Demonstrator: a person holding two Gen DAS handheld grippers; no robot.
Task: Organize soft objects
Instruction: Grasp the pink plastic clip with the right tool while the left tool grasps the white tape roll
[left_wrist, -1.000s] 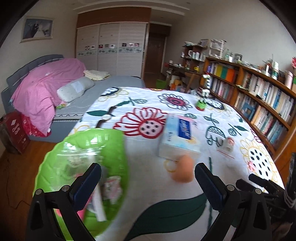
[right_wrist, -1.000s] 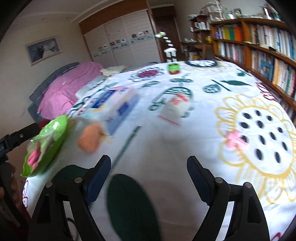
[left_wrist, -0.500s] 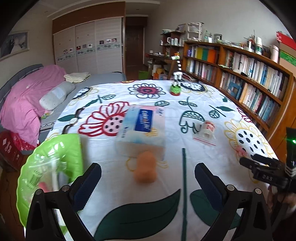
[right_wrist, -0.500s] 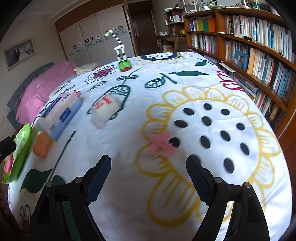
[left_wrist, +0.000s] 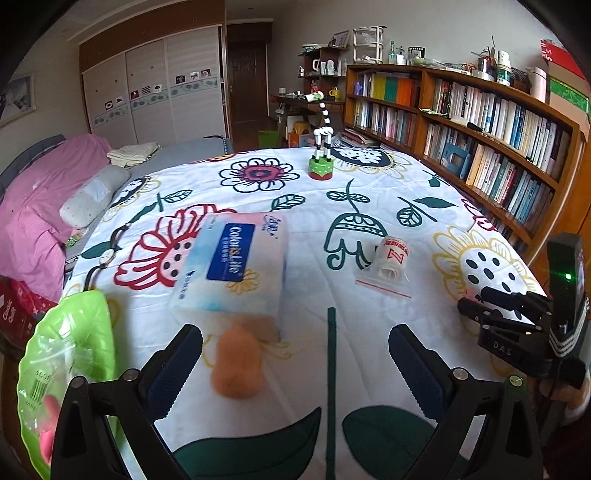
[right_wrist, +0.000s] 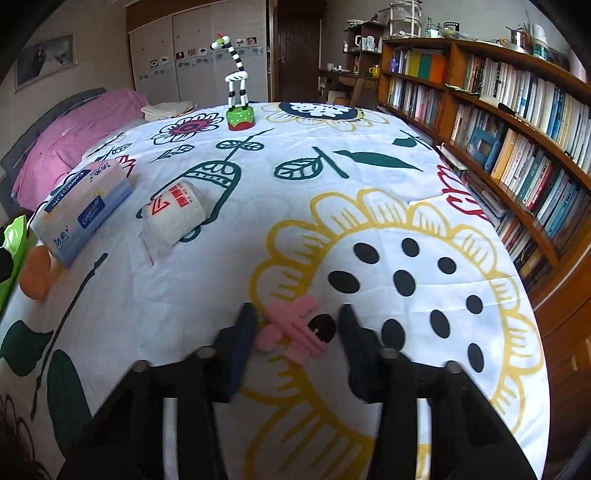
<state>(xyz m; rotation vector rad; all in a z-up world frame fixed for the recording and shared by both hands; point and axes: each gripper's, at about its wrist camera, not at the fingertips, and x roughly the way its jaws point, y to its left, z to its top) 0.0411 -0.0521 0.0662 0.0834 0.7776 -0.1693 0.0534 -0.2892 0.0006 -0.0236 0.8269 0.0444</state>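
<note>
A pink cross-shaped soft piece (right_wrist: 288, 326) lies on the flowered cloth (right_wrist: 369, 221), between the fingers of my right gripper (right_wrist: 297, 318). Its jaws are closing; the left pad is at the piece's edge and the right pad still stands off it. An orange soft lump (left_wrist: 238, 365) rests in front of the tissue pack (left_wrist: 232, 266), just beyond my left gripper (left_wrist: 295, 341), which is open and holds nothing. A green plate (left_wrist: 70, 332) at the left edge holds a clear bag and something pink. The right gripper's body (left_wrist: 517, 325) shows at the right in the left wrist view.
A bandage roll in a zip bag (left_wrist: 391, 258) lies right of the tissue pack. A giraffe toy (right_wrist: 238, 92) stands at the far end. Bookshelves (right_wrist: 517, 129) line the right side; a bed with a pink cover (left_wrist: 33, 206) lies to the left.
The right gripper's jaws have narrowed around the pink piece, which now sits close between them. The left wrist view has swung right, so the orange lump is now central and the plate at the edge.
</note>
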